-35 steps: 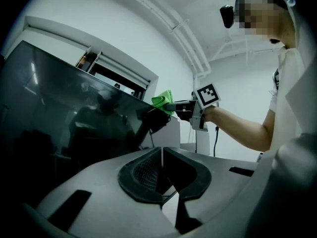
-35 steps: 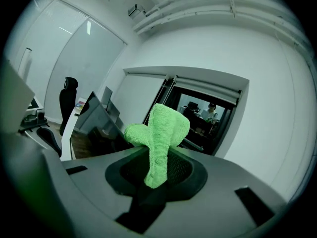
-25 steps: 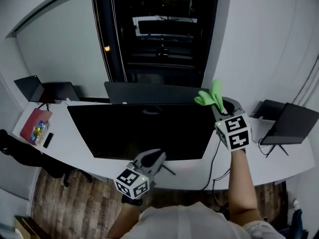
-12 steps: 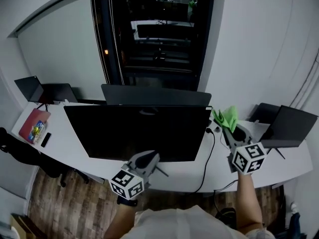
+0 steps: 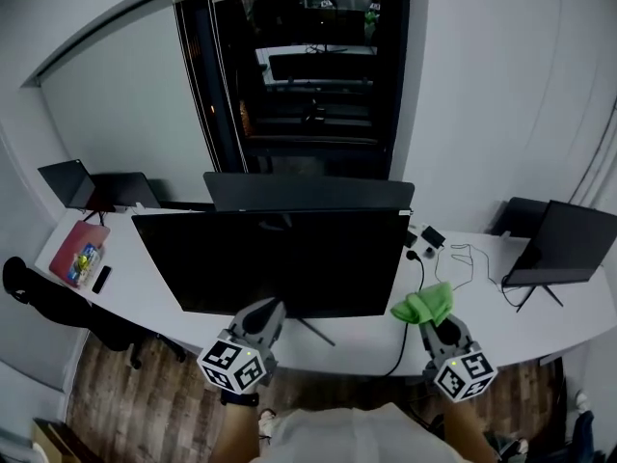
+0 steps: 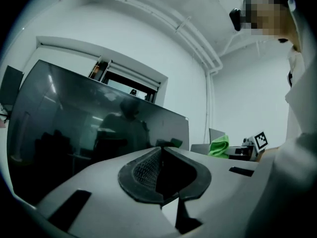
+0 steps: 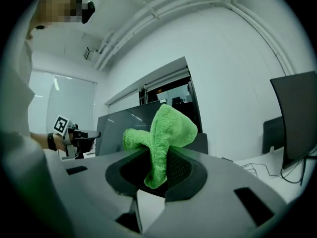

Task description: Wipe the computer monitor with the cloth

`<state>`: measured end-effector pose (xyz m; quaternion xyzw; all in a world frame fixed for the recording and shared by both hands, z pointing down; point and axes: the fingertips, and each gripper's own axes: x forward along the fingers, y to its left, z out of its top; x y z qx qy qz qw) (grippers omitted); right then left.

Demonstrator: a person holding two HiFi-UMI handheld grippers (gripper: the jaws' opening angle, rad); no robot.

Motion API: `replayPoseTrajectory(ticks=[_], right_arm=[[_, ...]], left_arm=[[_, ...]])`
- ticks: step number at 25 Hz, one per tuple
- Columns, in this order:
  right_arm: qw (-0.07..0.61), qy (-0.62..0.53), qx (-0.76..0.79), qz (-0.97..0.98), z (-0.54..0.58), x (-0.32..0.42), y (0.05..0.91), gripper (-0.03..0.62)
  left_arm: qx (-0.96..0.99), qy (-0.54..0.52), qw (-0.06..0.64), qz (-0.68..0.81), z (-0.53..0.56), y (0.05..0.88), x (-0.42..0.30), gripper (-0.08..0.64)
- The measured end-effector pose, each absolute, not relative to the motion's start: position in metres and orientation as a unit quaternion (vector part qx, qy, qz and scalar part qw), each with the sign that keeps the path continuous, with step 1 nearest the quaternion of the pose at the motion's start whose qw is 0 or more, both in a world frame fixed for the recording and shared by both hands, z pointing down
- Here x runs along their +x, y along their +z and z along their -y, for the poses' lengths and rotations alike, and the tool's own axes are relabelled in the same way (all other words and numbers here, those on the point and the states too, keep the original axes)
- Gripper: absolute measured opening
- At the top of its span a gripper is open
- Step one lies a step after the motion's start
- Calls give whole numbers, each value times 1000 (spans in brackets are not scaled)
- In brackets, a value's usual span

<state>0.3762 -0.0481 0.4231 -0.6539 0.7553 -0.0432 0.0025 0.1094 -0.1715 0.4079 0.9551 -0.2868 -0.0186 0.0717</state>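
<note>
A wide black computer monitor (image 5: 280, 258) stands on the white desk (image 5: 154, 287), its dark screen (image 6: 74, 128) filling the left gripper view. My right gripper (image 5: 436, 324) is shut on a green cloth (image 5: 422, 304), low by the desk's front edge, right of the monitor's lower right corner and clear of the screen. The cloth (image 7: 161, 138) bunches up out of the shut jaws in the right gripper view. My left gripper (image 5: 260, 318) sits below the monitor's bottom edge near its stand, jaws shut with nothing in them (image 6: 158, 170).
A second monitor (image 5: 308, 191) stands behind the first. A dark laptop (image 5: 554, 244) with cables (image 5: 463, 258) sits at the right. At the left are another laptop (image 5: 87, 186), a red notebook (image 5: 79, 249) and a phone (image 5: 100, 279). A black chair (image 5: 39, 297) is below left.
My right gripper has dropped with the cloth from the monitor's upper right corner down to the desk's front edge. The left gripper has barely shifted.
</note>
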Motion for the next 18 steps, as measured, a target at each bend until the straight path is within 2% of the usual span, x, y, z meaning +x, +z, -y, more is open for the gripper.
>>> replayPoseTrajectory(ticks=[18], right_arm=[[-38, -42, -622, -781, 49, 331, 434, 69]], left_arm=[[954, -17, 88, 285, 155, 418, 97, 26]])
